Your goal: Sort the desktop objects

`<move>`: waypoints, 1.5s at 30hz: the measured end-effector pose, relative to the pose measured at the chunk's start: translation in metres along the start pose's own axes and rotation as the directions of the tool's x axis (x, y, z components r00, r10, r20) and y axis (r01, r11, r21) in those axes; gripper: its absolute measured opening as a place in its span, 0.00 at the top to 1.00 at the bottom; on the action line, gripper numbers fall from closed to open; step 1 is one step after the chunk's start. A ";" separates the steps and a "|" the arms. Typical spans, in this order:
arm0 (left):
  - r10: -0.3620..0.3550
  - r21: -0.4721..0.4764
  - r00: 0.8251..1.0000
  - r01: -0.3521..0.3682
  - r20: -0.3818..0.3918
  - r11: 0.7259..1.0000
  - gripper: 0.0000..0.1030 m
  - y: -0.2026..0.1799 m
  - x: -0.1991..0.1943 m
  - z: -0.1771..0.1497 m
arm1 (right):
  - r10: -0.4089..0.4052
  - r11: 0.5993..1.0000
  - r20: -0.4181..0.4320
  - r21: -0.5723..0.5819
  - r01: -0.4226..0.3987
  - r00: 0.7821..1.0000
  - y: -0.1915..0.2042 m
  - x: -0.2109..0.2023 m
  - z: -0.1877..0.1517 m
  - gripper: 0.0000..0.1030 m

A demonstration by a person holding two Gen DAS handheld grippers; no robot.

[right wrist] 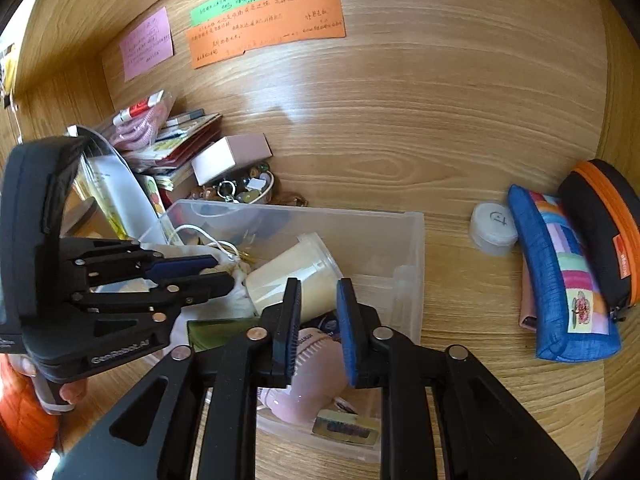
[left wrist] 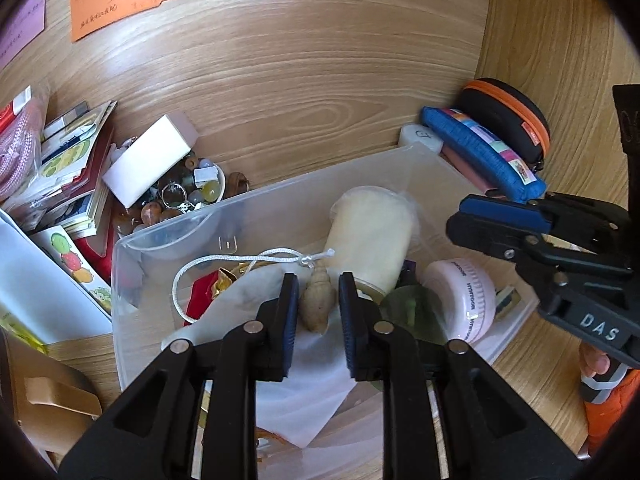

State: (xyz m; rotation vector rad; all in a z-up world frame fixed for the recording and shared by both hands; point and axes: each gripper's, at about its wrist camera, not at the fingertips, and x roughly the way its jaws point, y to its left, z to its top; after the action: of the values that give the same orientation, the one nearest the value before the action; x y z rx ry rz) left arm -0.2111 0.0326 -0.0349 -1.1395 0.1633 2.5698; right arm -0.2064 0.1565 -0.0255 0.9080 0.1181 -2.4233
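Note:
A clear plastic bin (left wrist: 132, 248) (right wrist: 412, 248) sits on the wooden desk. In it lie a cream cup (left wrist: 370, 232) (right wrist: 296, 276), a pink round case (left wrist: 460, 296) (right wrist: 316, 376), a green disc (left wrist: 412, 308), white tissue (left wrist: 304, 388) and a tan shell on a white cord (left wrist: 318, 300). My left gripper (left wrist: 319, 294) is open over the bin, its fingers either side of the shell. My right gripper (right wrist: 318, 300) is open above the pink case and the cup. Each gripper shows in the other's view, the left (right wrist: 212, 270) and the right (left wrist: 464, 220).
A bowl of beads (left wrist: 188, 192), a white box (left wrist: 152, 160) and stacked cards and booklets (left wrist: 72, 168) lie at back left. A blue pouch (right wrist: 560, 276), a black-orange case (right wrist: 604, 224) and a small white jar (right wrist: 494, 228) lie at right. Sticky notes (right wrist: 264, 28) hang on the back wall.

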 end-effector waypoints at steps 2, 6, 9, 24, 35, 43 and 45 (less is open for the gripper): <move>-0.002 0.004 1.000 0.002 0.007 1.000 0.66 0.000 -0.003 0.000 | -0.009 1.000 -0.004 0.000 0.009 1.000 0.000 0.002 0.000 0.72; 0.014 0.019 1.000 -0.014 0.014 1.000 0.54 -0.004 -0.006 -0.001 | -0.008 1.000 0.001 0.013 0.008 1.000 -0.004 0.001 0.000 0.53; 0.032 0.019 0.999 -0.033 0.017 0.999 0.52 -0.007 -0.008 -0.001 | 0.010 1.000 0.013 0.023 -0.010 1.000 -0.005 -0.002 0.001 0.49; 0.120 -0.014 0.983 -0.120 0.141 0.993 0.11 -0.014 -0.082 -0.024 | -0.004 1.000 0.065 0.030 0.002 0.998 0.013 -0.070 -0.006 0.25; 0.206 -0.095 0.947 -0.187 0.248 0.978 0.03 -0.021 -0.144 -0.049 | -0.004 0.999 0.158 0.047 -0.003 0.987 0.033 -0.132 -0.022 0.17; 0.250 -0.143 0.917 -0.215 0.310 0.966 0.01 -0.030 -0.171 -0.071 | -0.106 0.994 0.218 0.057 0.096 0.970 0.043 -0.155 -0.042 0.01; 0.244 -0.160 0.918 -0.202 0.314 0.966 0.00 -0.032 -0.176 -0.077 | -0.128 0.992 0.223 0.046 0.120 0.967 0.046 -0.157 -0.044 0.01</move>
State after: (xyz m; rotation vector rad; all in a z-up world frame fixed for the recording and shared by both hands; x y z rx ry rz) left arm -0.0361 0.0011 0.0441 -0.7428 0.0560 2.9685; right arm -0.0586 0.2018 0.0448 0.6499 0.0531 -2.6328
